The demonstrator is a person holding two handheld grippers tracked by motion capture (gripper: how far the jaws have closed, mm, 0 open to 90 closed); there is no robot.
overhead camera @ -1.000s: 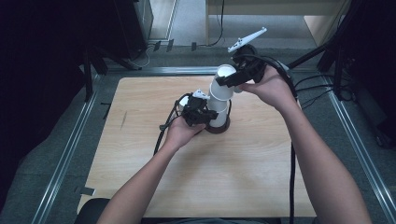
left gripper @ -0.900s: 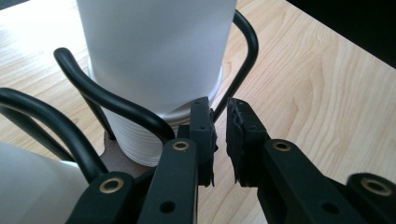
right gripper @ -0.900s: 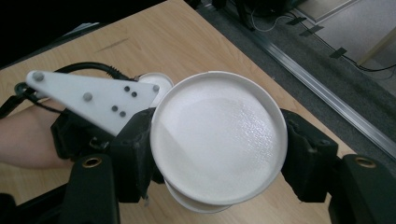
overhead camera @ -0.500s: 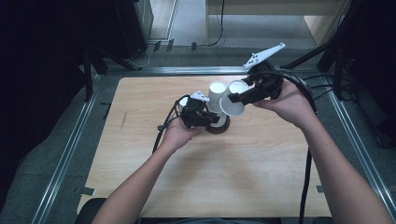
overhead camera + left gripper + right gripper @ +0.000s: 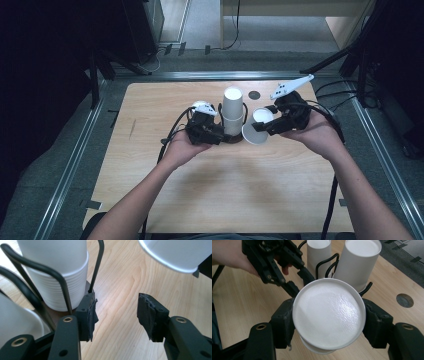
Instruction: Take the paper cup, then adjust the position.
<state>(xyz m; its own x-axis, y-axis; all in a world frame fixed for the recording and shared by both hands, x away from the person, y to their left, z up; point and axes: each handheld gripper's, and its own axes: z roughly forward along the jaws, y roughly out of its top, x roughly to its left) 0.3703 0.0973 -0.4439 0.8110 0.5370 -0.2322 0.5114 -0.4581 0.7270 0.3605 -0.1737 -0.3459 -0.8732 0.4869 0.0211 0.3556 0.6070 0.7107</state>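
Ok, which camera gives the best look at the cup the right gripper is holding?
The right gripper view: the held cup sits big between both jaws, base facing the camera. The high view shows it small and tilted; the left gripper view catches just its rim.

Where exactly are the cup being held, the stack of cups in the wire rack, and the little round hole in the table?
Held paper cup (image 5: 328, 315), right gripper view, on its flat base.
Stack of cups (image 5: 232, 107), high view, on the top cup's side.
Round hole (image 5: 254, 94), high view, at its centre.
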